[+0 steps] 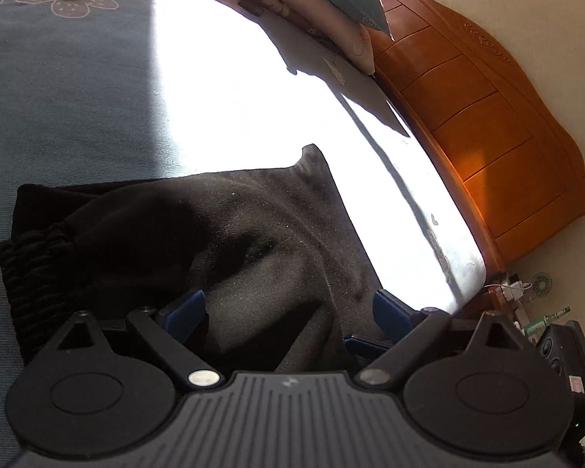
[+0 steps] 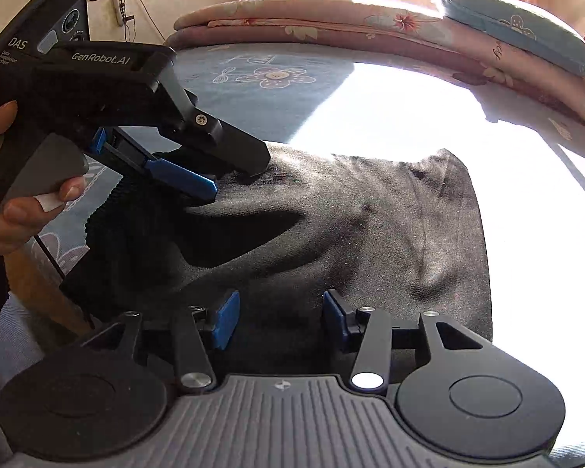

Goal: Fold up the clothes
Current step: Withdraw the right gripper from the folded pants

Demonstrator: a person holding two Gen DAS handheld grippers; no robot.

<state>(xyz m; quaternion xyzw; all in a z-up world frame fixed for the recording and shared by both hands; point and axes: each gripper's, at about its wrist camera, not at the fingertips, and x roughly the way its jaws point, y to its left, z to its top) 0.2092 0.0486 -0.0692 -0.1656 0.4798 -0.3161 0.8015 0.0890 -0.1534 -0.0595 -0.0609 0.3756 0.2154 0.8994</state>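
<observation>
One dark garment (image 2: pixel 331 234) is lying on the blue flowered bedsheet (image 2: pixel 277 89), partly in shade and partly in a hard patch of sunlight, with its ribbed elastic band (image 1: pixel 35 261) bunching at the left end. It is showing a compact, roughly rectangular outline with layers overlapping near the band, so some folding appears to be in place, yet creases and soft ridges are running across the top; whether another fold is owing or only smoothing, the views are not settling. The left gripper (image 2: pixel 234 179) is reaching down onto the cloth near the band, its blue fingers standing wide apart in its own view with fabric lying between them but nothing pinched. The right gripper (image 2: pixel 279 319) is hovering at the near edge, its jaws likewise parted and holding nothing. Counting: one garment, two grippers, one person's hand (image 2: pixel 27 202) showing on the left handle, a stack of folded quilts (image 2: pixel 331 15) with one blue pillow (image 2: pixel 526 27) on top, and one wooden headboard (image 1: pixel 487 124).
</observation>
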